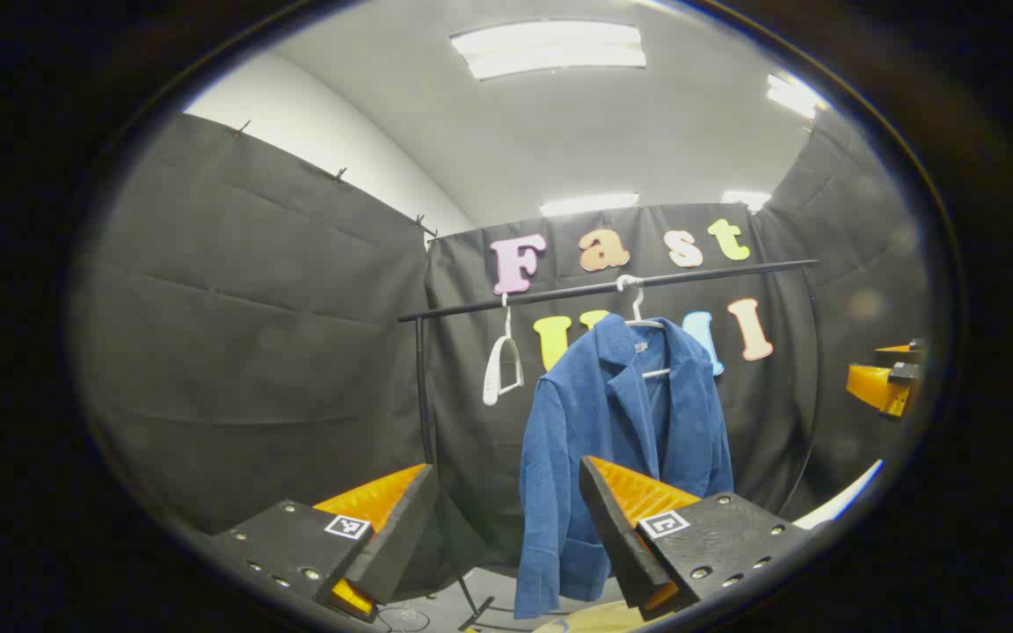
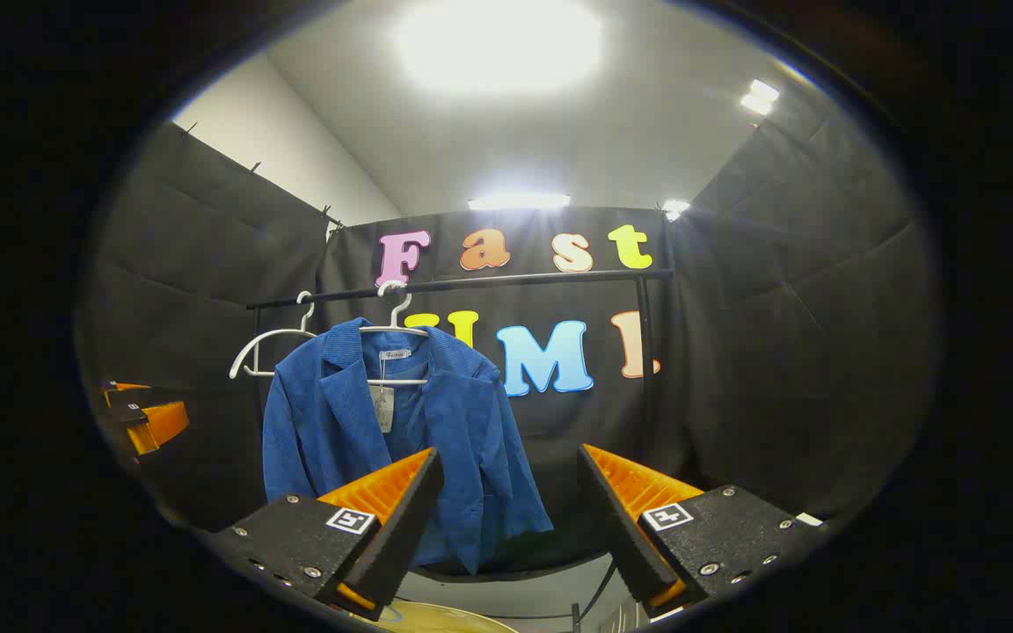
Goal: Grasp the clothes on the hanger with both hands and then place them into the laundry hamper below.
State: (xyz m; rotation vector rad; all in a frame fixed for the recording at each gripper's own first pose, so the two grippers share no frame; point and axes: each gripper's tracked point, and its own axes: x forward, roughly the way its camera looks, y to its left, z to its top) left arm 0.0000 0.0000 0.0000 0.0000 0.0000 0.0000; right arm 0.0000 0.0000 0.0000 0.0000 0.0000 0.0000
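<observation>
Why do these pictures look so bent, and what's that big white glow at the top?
Right gripper view: a ceiling light is overexposed into a white blob, while the jacket stays sharp. Left gripper view: the light panel keeps its edges, and the fisheye lens bows the rail and the wall cloth.

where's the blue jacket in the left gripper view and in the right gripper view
Left gripper view: blue jacket hangs right of centre, just beyond the right finger.
Right gripper view: the jacket hangs left of centre, above the left finger.
Shared landmark: the black rail it hangs from.
</observation>
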